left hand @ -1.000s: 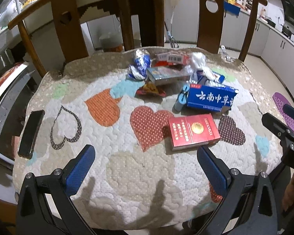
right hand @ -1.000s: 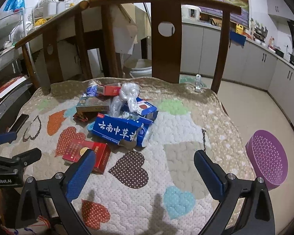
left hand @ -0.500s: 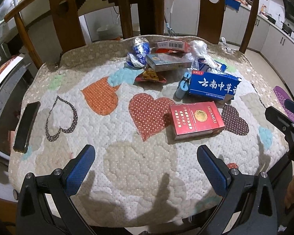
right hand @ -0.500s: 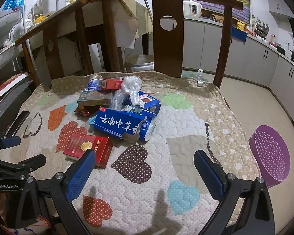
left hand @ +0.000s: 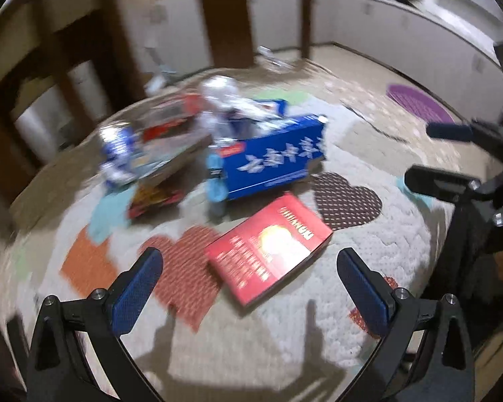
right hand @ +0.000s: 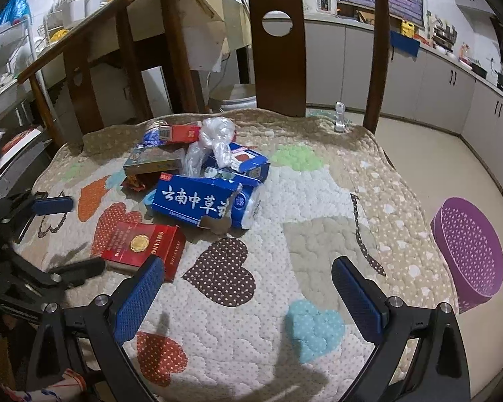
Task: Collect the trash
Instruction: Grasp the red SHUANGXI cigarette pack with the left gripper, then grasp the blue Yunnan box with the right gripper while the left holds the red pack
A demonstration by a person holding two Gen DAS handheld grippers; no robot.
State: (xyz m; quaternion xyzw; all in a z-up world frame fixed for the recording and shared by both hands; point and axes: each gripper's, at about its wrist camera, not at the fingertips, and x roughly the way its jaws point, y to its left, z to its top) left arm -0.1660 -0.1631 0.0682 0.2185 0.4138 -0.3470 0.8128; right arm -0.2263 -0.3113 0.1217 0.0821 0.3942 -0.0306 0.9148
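A red cigarette carton (left hand: 268,254) lies flat on the heart-patterned quilt (left hand: 285,345), just ahead of my open, empty left gripper (left hand: 248,284); the carton also shows in the right wrist view (right hand: 141,244). Behind it lies a blue carton (left hand: 275,162) (right hand: 194,201) and a pile of small boxes, wrappers and crumpled clear plastic (right hand: 214,140). My right gripper (right hand: 248,291) is open and empty above the quilt, right of the red carton. The left gripper (right hand: 63,234) shows at the left of the right wrist view.
A purple perforated bin (right hand: 466,251) stands on the floor to the right of the quilt. Two wooden chair backs (right hand: 271,50) rise behind the pile. Kitchen cabinets (right hand: 452,100) line the far wall. A metal clip (right hand: 338,120) sits at the quilt's far edge.
My left gripper has swung right and closer to the red carton; its view is blurred by motion. My right gripper has barely moved. Both stay open.
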